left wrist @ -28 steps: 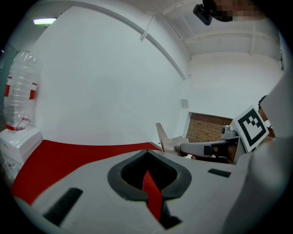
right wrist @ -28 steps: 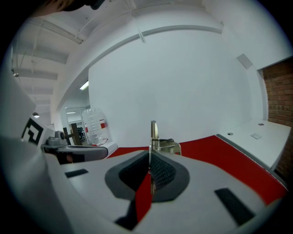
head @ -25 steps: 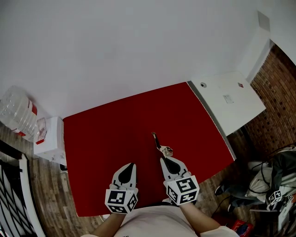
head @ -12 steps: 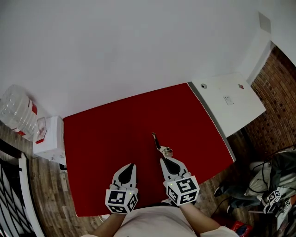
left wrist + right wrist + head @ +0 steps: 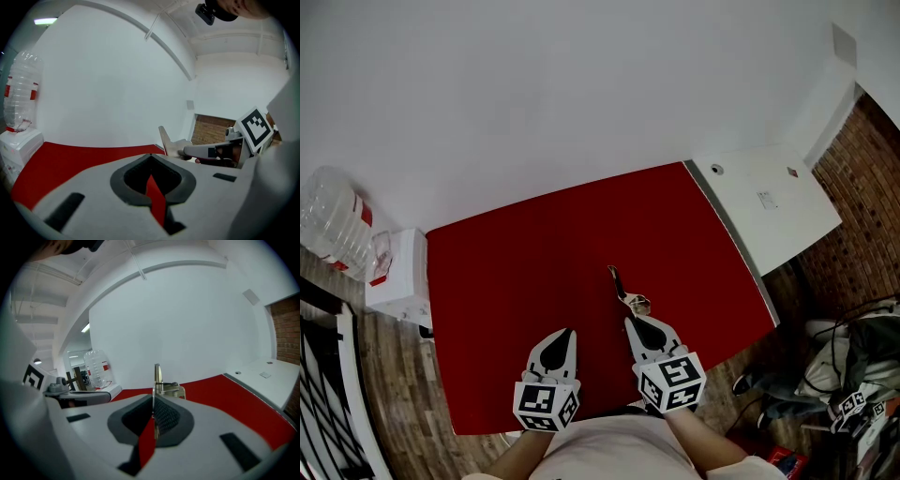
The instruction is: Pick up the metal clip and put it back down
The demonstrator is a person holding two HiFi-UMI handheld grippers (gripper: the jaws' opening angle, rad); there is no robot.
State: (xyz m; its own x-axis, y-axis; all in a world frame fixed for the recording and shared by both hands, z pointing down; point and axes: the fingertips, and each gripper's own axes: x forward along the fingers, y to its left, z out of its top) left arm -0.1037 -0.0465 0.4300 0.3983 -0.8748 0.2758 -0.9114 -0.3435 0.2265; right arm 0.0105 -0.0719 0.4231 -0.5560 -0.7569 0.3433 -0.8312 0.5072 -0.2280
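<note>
The metal clip (image 5: 625, 292) lies over the red tabletop (image 5: 525, 262), just ahead of my right gripper (image 5: 635, 322). That gripper is shut on the clip's near end. In the right gripper view the clip (image 5: 158, 379) stands edge-on and sticks out past the closed jaws (image 5: 153, 397). I cannot tell if it touches the cloth. My left gripper (image 5: 565, 334) rests to the left of it near the table's front edge, shut with nothing in it (image 5: 151, 157). The left gripper view shows the clip (image 5: 169, 144) held out in front of the right gripper (image 5: 208, 151).
A white cabinet top (image 5: 769, 202) adjoins the red table on the right. At the left stand a white dispenser (image 5: 398, 277) and a large clear water bottle (image 5: 333, 225). Cables and bags (image 5: 848, 361) lie on the floor at the right by a brick wall.
</note>
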